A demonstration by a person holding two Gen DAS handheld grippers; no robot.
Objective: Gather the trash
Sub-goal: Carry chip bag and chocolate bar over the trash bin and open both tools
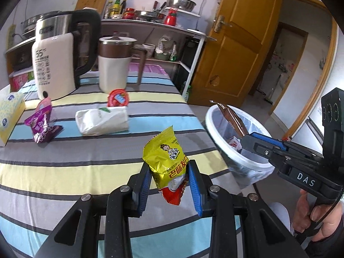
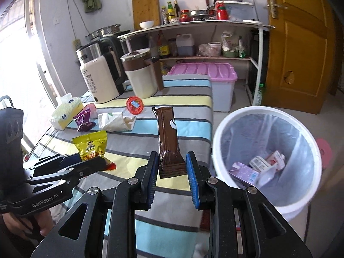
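My left gripper (image 1: 168, 169) is shut on a yellow snack packet (image 1: 166, 157), held upright above the striped tablecloth (image 1: 64, 172). My right gripper (image 2: 172, 163) is shut on a brown wrapper (image 2: 168, 137), lifted over the table's right edge beside the white trash bin (image 2: 266, 157). In the left wrist view the brown wrapper (image 1: 233, 118) hangs over the bin (image 1: 234, 142) rim, pinched by the right gripper (image 1: 245, 137). In the right wrist view the left gripper (image 2: 94, 161) and its yellow packet (image 2: 91, 146) sit at the left. A plastic liner covers the inside of the bin, which holds several discarded cartons.
On the table lie a purple wrapper (image 1: 42, 124), a white crumpled bag (image 1: 103, 120), a red round lid (image 1: 118, 97), a tissue box (image 1: 9, 116), a kettle (image 1: 58, 53) and a brown-and-cream jug (image 1: 115, 62). A shelf rack (image 2: 193, 40), pink-lidded box (image 2: 206, 71) and wooden door (image 2: 301, 49) stand behind.
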